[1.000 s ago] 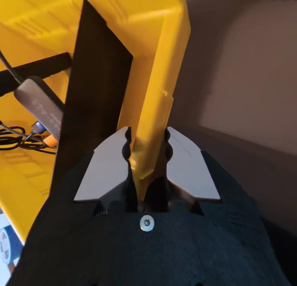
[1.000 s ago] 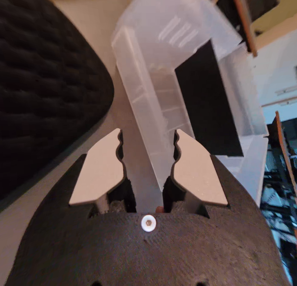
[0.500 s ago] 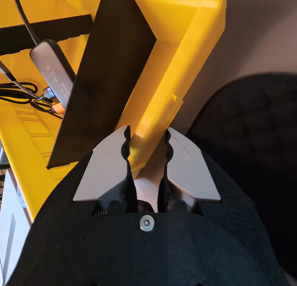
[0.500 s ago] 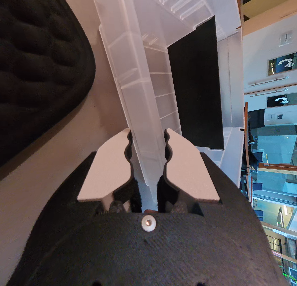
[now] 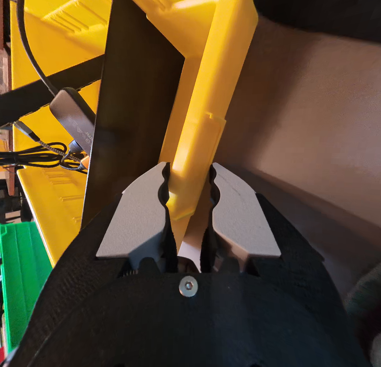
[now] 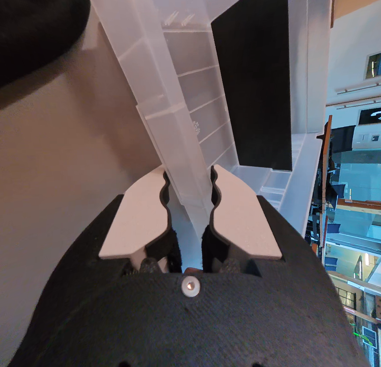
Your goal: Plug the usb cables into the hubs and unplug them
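**Gripping 2 bin rims, hub and cables lying inside the yellow one**

Pinching the rim of the yellow bin (image 5: 208, 101) with the left claw (image 5: 189, 172), both pale fingers (image 5: 144, 208) pressed against the wall edge near a corner. Standing upright inside the yellow bin, just left of the pinched rim: a black divider panel (image 5: 132, 114). Lying left of that panel, partly hidden behind its edge: a dark grey USB hub (image 5: 73, 118), tilted, with a thick black lead (image 5: 26, 48) curving away from its upper end. Sitting at the hub's lower end: a grey plug (image 5: 74, 147) and an orange plug (image 5: 85, 161), both apparently seated in ports, though the panel edge is hiding the exact join. Trailing farther left from those plugs: thin black and braided cables (image 5: 31, 156) looped on the bin floor. Showing below and left of the yellow bin: a green bin (image 5: 22, 274). Spreading to the right of the yellow bin: a beige bench surface (image 5: 309, 130).

Clamping the rim of a clear plastic bin (image 6: 156, 89) with the right claw (image 6: 188, 172), fingers closed on the translucent wall. Standing inside the clear bin: another black divider panel (image 6: 253, 89). Filling the upper left corner there: a dark padded shape (image 6: 35, 25), too blurred to identify.
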Demonstrator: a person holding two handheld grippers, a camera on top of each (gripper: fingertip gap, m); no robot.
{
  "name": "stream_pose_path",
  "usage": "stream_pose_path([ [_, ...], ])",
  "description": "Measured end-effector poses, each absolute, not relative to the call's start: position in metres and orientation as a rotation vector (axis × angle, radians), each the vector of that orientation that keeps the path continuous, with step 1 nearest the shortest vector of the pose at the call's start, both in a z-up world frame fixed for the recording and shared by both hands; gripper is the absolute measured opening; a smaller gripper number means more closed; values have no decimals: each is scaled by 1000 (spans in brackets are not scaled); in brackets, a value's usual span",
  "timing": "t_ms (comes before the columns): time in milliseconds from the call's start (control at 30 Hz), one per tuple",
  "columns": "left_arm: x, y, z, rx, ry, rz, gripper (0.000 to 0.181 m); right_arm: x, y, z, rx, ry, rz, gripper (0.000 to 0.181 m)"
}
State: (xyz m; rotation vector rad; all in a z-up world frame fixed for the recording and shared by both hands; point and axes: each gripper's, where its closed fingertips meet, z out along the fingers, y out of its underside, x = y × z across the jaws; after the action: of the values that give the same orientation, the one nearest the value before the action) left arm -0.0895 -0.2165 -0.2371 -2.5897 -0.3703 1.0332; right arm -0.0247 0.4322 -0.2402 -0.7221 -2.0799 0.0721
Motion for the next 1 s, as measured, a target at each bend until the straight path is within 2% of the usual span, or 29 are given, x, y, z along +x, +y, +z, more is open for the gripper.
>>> stream_pose_path([
  [200,-54,-268,-237,-2616,-402,993,37,-13,437,-241,-722,-2103,45,38],
  [333,-36,-271,-232,-2567,-522,900,51,-5,432,-241,-756,-2151,89,48],
  [433,-33,-241,-182,-2214,-571,801,61,-1,420,-225,-788,-2113,272,53],
  [500,-47,-235,-134,-1950,-595,923,60,0,414,-207,-781,-2044,380,53],
  [567,-64,-243,-111,-1837,-674,1009,59,0,410,-190,-766,-1981,459,53],
  [667,-92,-265,-126,-1933,-925,954,60,1,404,-176,-730,-1936,482,53],
  [1000,-141,-295,-191,-2303,-1242,678,60,-1,397,-166,-662,-1912,421,53],
])
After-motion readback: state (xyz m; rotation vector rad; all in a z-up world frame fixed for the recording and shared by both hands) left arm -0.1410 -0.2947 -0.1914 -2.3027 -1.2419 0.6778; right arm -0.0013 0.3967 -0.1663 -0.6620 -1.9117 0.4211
